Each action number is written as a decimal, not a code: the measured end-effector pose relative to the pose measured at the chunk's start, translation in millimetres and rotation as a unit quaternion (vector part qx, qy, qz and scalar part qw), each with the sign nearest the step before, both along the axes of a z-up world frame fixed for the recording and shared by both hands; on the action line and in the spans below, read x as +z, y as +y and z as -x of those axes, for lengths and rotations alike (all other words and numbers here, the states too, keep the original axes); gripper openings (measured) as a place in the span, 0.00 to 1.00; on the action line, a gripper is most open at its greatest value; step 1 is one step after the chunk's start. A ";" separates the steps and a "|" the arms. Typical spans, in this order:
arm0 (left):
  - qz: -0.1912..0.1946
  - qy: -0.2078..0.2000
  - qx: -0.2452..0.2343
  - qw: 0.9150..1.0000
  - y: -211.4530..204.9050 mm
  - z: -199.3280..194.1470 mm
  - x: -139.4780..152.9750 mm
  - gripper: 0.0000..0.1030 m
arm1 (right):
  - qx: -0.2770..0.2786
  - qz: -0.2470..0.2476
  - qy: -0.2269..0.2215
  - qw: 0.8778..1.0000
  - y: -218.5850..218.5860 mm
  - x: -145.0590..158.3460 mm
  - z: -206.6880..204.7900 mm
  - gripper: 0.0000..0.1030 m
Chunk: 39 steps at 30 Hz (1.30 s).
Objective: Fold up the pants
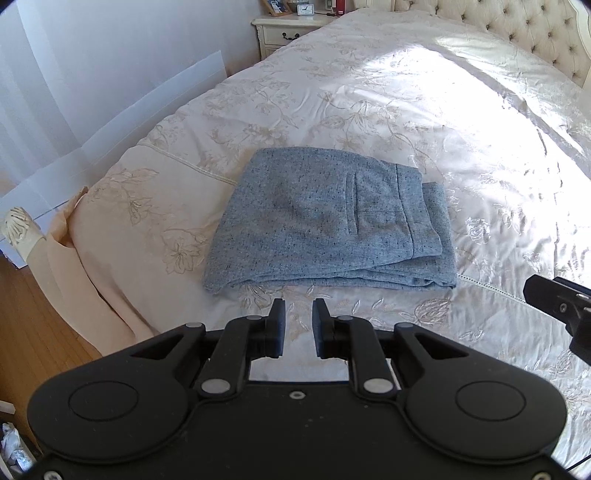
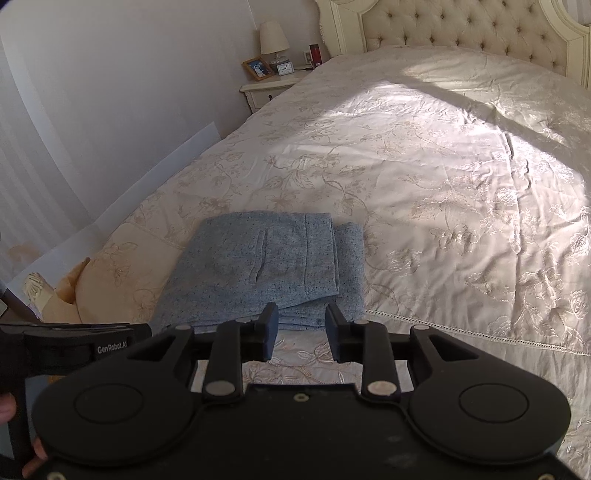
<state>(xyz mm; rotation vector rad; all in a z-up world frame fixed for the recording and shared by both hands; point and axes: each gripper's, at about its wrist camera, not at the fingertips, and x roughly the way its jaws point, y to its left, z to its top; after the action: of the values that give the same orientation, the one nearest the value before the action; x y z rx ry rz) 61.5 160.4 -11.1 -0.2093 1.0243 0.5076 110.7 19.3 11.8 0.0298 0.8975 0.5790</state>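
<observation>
We see folded pants (image 1: 325,218) on the bed (image 1: 406,92), left tool (image 1: 298,325) marked "GenRobot.AI" slightly open, empty, right tool (image 2: 301,326) wider, empty.

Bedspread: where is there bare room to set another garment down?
Bare bedspread runs from the folded pants right and back to the headboard. Only a narrow strip lies left of the pants. The nightstand is crowded.
</observation>
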 end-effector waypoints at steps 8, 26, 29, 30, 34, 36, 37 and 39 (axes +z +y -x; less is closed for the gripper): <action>-0.006 0.003 -0.002 1.000 -3.5 5.2 1.3 0.24 | 0.004 -0.006 -0.002 1.000 0.6 2.6 4.9 0.30; -0.003 0.004 0.008 1.000 0.4 6.3 3.2 0.24 | 0.014 -0.006 -0.001 1.000 2.6 3.3 8.8 0.31; -0.001 0.005 0.007 1.000 1.2 6.0 2.3 0.24 | 0.013 -0.005 0.000 1.000 3.3 3.5 8.5 0.31; -0.001 0.005 0.007 1.000 2.3 6.5 2.3 0.24 | 0.013 -0.005 0.000 1.000 3.8 3.4 8.4 0.31; 0.001 0.007 0.007 1.000 4.1 6.2 1.3 0.24 | 0.015 -0.003 0.003 1.000 5.3 2.5 8.6 0.31; 0.003 0.009 0.008 1.000 5.3 6.0 0.5 0.24 | 0.017 -0.003 0.004 1.000 5.9 2.0 8.4 0.32; 0.003 0.010 0.008 1.000 6.0 5.8 0.1 0.24 | 0.017 -0.003 0.005 1.000 6.5 1.8 8.3 0.32; 0.004 0.011 0.009 1.000 6.3 5.2 -0.6 0.24 | 0.018 -0.002 0.006 1.000 7.2 1.8 7.5 0.32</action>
<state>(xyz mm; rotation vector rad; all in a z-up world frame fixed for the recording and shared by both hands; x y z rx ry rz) 56.3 166.7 -11.6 -0.2206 1.0466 0.5235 103.1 26.6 13.5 0.0209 0.9102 0.6139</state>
